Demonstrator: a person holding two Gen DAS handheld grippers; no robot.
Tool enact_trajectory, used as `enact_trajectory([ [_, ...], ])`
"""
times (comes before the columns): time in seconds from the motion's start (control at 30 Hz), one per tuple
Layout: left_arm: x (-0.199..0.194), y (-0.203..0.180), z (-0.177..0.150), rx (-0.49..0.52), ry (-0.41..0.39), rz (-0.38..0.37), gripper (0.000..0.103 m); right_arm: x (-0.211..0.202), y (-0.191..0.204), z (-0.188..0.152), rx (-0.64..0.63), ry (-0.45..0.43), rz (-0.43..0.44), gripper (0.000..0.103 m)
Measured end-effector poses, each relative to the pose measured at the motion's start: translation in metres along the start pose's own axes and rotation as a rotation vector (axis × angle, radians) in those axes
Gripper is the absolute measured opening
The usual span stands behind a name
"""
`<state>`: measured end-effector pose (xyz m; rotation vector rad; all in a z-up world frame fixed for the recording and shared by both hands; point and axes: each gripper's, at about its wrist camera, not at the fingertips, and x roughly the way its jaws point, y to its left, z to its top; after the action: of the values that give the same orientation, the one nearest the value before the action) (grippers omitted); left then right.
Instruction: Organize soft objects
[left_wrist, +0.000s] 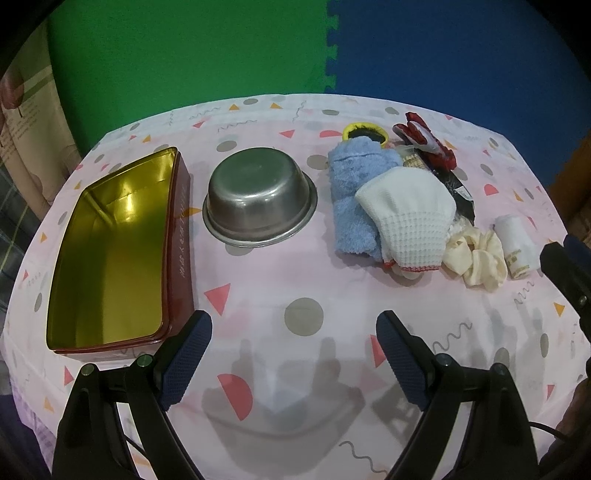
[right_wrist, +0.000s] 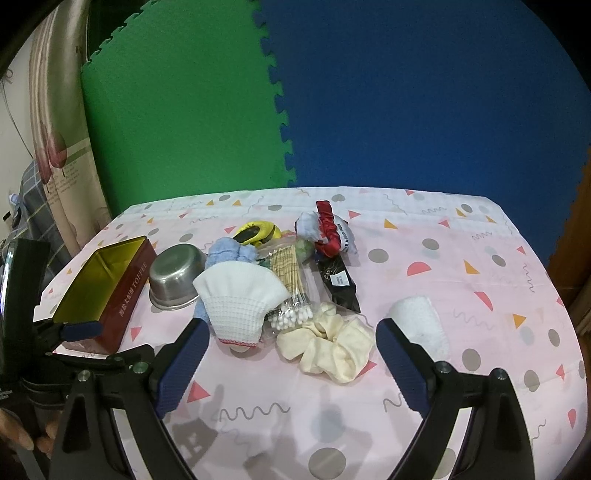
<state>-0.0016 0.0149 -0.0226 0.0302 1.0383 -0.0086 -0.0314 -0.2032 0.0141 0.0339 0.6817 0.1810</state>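
Soft objects sit heaped on the far right side of the table (left_wrist: 280, 280), none sorted yet, so I judge I'm at the very start: choosing a first piece.

Left wrist view: my left gripper (left_wrist: 293, 354) hangs over bare cloth, jaws spread wide, nothing between them. Ahead to the left lies the empty tin box (left_wrist: 110, 251), just beside it the steel bowl (left_wrist: 260, 203). Right of the bowl the blue towel (left_wrist: 351, 199) lies under the white waffle cloth (left_wrist: 406, 218), with the cream scrunchie (left_wrist: 476, 258) beyond.

Right wrist view: my right gripper (right_wrist: 291, 354) is also wide open and empty, hovering just short of the scrunchie (right_wrist: 332, 343) and waffle cloth (right_wrist: 240, 299). A bag of cotton swabs (right_wrist: 291, 295) and a dark packet (right_wrist: 338, 282) lie mixed in, the red scrunchie (right_wrist: 328, 229) behind.

Next, I think, I should lower the right gripper onto the cream scrunchie, pinch only its fabric clear of the swab bag, then carry it toward a container.
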Motion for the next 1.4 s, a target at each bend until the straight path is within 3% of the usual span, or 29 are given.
enact_trajectory([
  [0.33,0.002,0.000,-0.001,-0.001,0.002,0.001,0.089,0.008,-0.012,-0.001,0.002,0.013,-0.043,0.094],
  [0.43,0.004,0.000,-0.001,0.002,0.005,0.004,0.089,0.009,-0.017,0.000,-0.067,0.015,-0.111,0.094],
  [0.63,0.009,-0.001,-0.001,0.009,0.013,-0.001,0.089,0.019,-0.031,-0.002,-0.024,0.066,-0.121,0.094],
  [1.07,0.018,-0.006,0.006,0.032,0.016,-0.008,0.089,0.047,-0.093,-0.011,0.044,0.111,-0.239,0.094],
  [1.4,0.025,-0.010,0.015,0.035,0.030,-0.034,0.089,0.090,-0.103,-0.010,0.020,0.194,-0.221,0.074],
])
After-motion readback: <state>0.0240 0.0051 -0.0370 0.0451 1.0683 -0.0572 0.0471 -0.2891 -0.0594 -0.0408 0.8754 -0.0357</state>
